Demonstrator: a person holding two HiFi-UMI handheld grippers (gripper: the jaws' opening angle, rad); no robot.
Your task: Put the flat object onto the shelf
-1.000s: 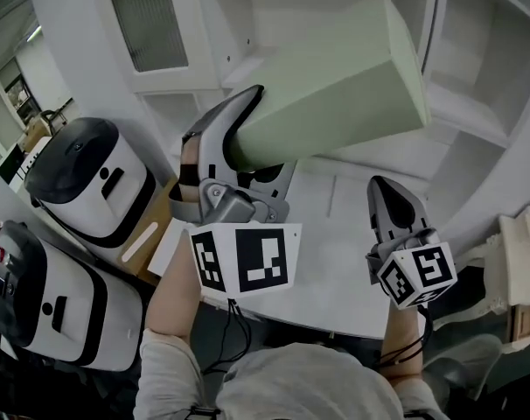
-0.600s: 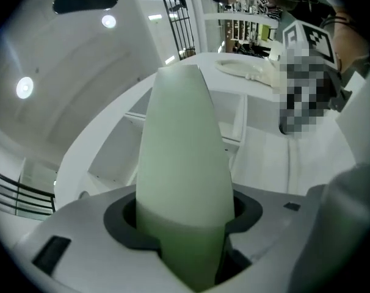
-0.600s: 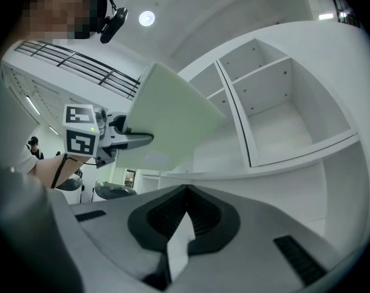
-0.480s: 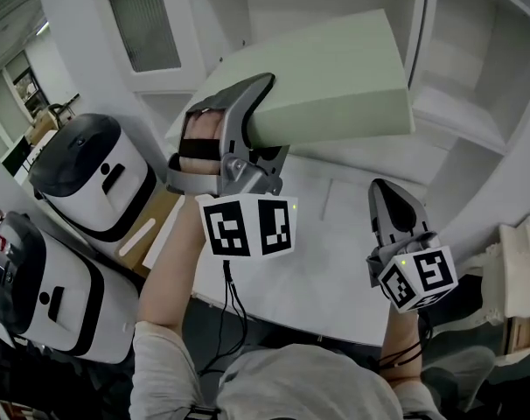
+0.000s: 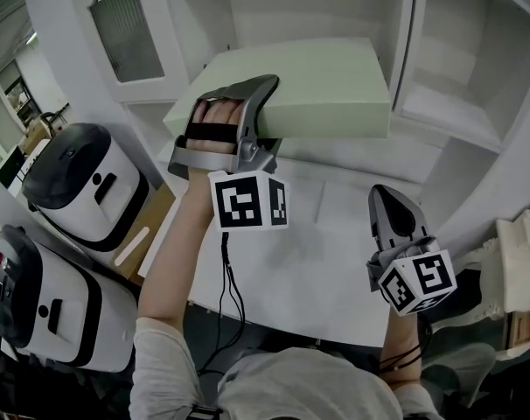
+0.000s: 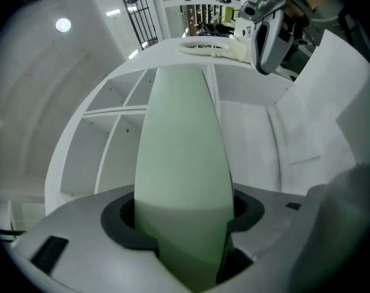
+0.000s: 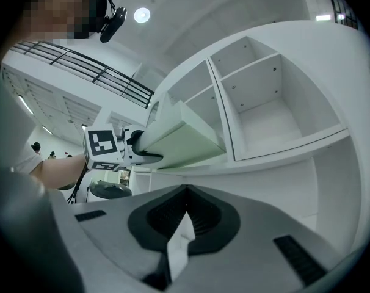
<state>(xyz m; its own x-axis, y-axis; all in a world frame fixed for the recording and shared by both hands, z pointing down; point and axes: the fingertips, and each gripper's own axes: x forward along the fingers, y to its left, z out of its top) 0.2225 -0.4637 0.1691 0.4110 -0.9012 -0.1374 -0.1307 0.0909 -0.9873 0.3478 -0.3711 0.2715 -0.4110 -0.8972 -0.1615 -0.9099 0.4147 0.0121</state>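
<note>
Over at 9 o'clock in the head view sit two rounded white-and-black appliances (image 5: 81, 182), one just beside the other, and up at 11 o'clock there is a white cabinet door with a ribbed pane (image 5: 125, 29).

Moving toward the middle, here is the left gripper (image 5: 263, 103), reaching up toward 12 o'clock with a bare forearm behind it. Its jaws have just eased open a touch, yet the pale green flat foam slab (image 5: 326, 77) sits right between them, filling the gap, and both pads are pressed on its near end. The slab lies roughly level, clear of the white table (image 5: 326, 269), and stretches from the gripper toward 1 o'clock, up against the front of the white open-fronted shelf unit (image 5: 449, 116). Whether its far edge touches a shelf board cannot be made out.

Down at 4 o'clock, the right gripper (image 5: 386, 195) hangs over the table's right part, well apart from the slab. Its jaws are together and hold nothing, and its own view looks up at the slab and the shelf compartments.

At 2 to 3 o'clock the shelf's white compartments stand open.
</note>
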